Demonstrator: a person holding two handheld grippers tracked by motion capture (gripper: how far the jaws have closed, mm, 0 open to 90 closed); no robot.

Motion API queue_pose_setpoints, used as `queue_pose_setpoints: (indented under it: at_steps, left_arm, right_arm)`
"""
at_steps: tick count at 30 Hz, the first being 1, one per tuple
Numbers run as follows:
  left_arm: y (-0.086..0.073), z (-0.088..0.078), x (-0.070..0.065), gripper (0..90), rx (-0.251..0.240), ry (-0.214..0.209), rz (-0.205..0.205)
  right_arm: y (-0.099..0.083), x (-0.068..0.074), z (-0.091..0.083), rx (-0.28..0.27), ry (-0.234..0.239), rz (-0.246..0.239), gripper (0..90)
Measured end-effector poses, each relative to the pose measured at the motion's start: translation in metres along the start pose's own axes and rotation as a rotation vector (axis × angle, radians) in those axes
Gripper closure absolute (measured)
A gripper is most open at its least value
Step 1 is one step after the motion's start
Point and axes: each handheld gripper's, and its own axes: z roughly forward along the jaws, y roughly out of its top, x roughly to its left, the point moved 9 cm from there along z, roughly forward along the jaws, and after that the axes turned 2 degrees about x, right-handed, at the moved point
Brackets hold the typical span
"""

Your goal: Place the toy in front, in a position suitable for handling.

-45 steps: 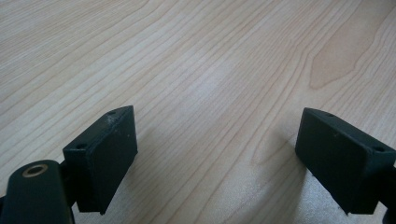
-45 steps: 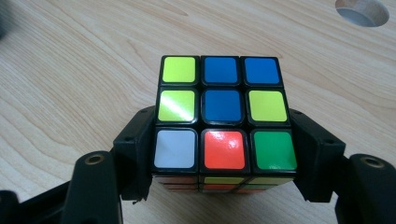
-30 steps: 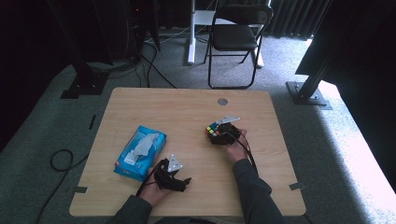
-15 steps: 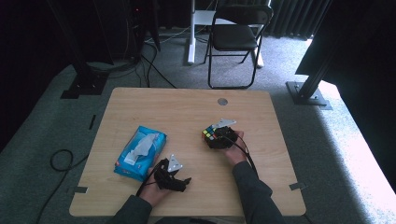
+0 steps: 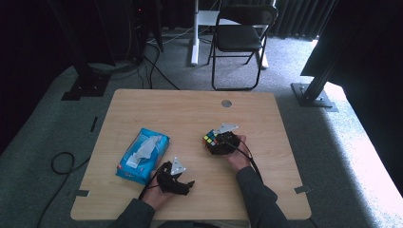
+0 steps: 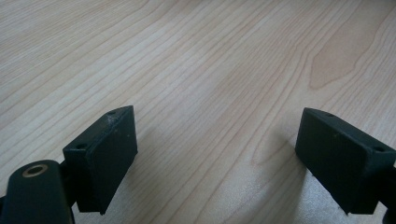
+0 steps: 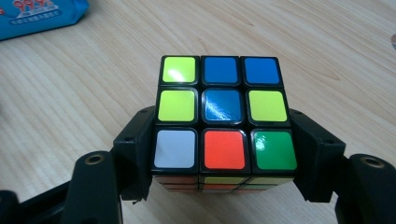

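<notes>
A scrambled puzzle cube point(image 7: 222, 112) with black edges sits between the jaws of my right gripper point(image 7: 224, 158), whose pads press on its two sides. In the high view the cube point(image 5: 211, 139) shows right of the table's middle, at the left end of the right gripper point(image 5: 219, 142). My left gripper point(image 5: 186, 186) rests near the table's front edge, left of middle. Its jaws stand wide apart in the left gripper view, with only bare wood between them point(image 6: 215, 154).
A blue tissue pack point(image 5: 142, 156) lies left of the cube, its corner point(image 7: 42, 16) at the top left of the right gripper view. A round grommet point(image 5: 226, 103) marks the wooden table point(image 5: 157, 109) near its far edge. A folding chair point(image 5: 240, 40) stands beyond.
The right gripper with the cube has shifted slightly left and toward the person. The left gripper has stayed in place.
</notes>
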Motion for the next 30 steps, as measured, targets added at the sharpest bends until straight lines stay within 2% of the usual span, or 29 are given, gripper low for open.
queue_pose_setpoints:
  at_steps: [16, 30]
  left_arm:
    - [0.0, 0.0, 0.0, 12.9, -0.001, 0.0, -0.001]
    - [0.0, 0.0, 0.0, 12.9, -0.001, 0.0, -0.001]
  right_arm:
    - [-0.002, 0.017, -0.005, -0.003, 0.047, -0.05, 34.0]
    - [-0.005, 0.032, -0.008, -0.007, 0.078, -0.072, 34.0]
